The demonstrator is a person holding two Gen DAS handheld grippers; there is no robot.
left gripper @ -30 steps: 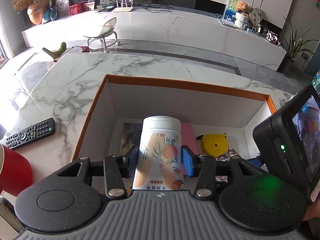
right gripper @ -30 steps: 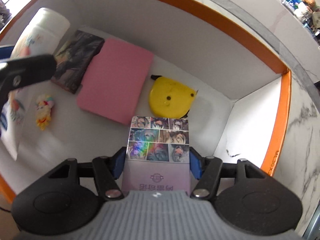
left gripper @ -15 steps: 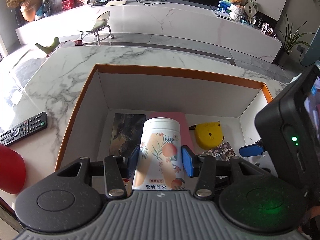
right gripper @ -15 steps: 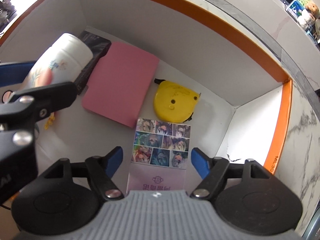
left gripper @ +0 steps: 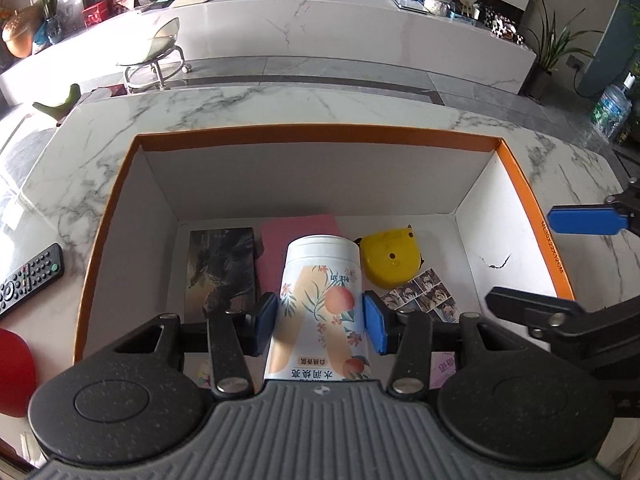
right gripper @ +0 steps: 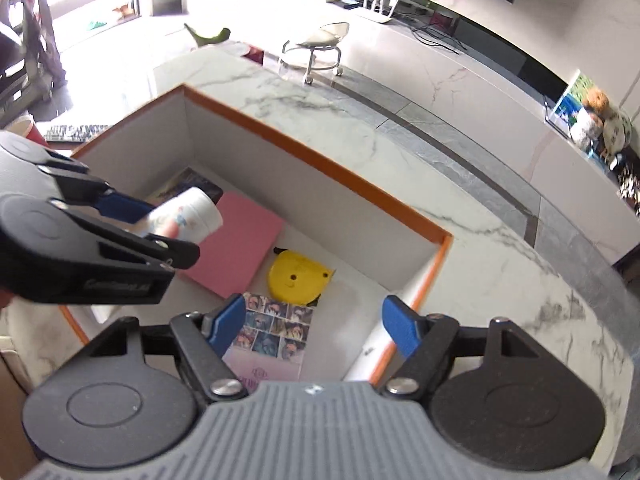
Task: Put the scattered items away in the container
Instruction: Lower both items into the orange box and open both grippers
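Observation:
My left gripper (left gripper: 320, 322) is shut on a white canister with peach print (left gripper: 320, 304), held above the inside of the orange-rimmed white box (left gripper: 320, 133). The canister also shows in the right wrist view (right gripper: 184, 214). My right gripper (right gripper: 312, 326) is open and empty, raised above the box's right part. Below it the photo card pack (right gripper: 272, 332) lies on the box floor; it also shows in the left wrist view (left gripper: 420, 294). A pink pad (right gripper: 240, 248), a yellow tape measure (right gripper: 296, 278) and a dark booklet (left gripper: 222, 268) lie in the box.
A black remote (left gripper: 28, 278) and a red cup (left gripper: 12, 372) sit on the marble table (left gripper: 280, 108) left of the box. A small toy lies on the box floor under my left gripper, mostly hidden. A stool (right gripper: 316, 46) stands beyond the table.
My right gripper opened, left the photo card pack on the box floor, and rose up and back. My left gripper moved over the box with the canister still held.

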